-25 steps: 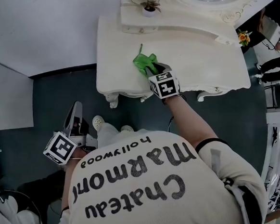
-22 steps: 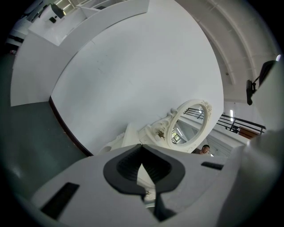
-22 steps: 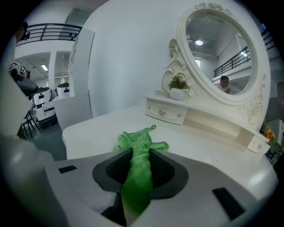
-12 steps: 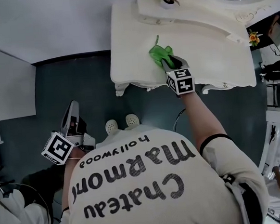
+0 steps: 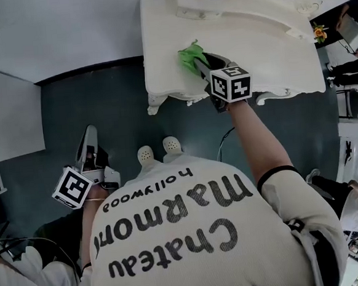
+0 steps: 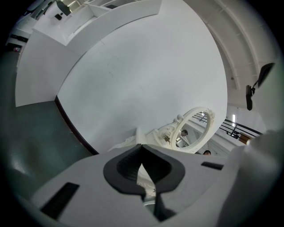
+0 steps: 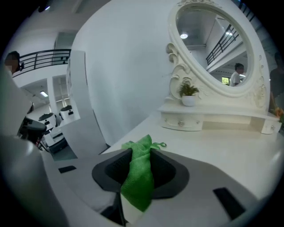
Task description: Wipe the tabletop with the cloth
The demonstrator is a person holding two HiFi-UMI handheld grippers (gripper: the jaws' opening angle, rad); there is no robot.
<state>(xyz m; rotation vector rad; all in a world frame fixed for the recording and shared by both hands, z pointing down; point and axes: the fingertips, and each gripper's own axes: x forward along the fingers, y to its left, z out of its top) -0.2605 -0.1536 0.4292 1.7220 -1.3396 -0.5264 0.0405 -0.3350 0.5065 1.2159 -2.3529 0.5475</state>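
Observation:
A green cloth lies bunched on the white tabletop near its front left corner. My right gripper is shut on the cloth and holds it against the surface. In the right gripper view the cloth hangs pinched between the dark pads of the right gripper, with the tabletop stretching ahead. My left gripper hangs low beside the person's left leg, over the dark floor and far from the table. The left gripper is shut with nothing in it.
At the back of the table stand an oval mirror on a raised shelf and a small potted plant. A white wall rises left of the table. The dark floor lies below the table's front edge. The person's white shoes are beneath.
My right gripper has slid the green cloth leftwards over the tabletop, towards the left edge. The left gripper has stayed low at the person's side.

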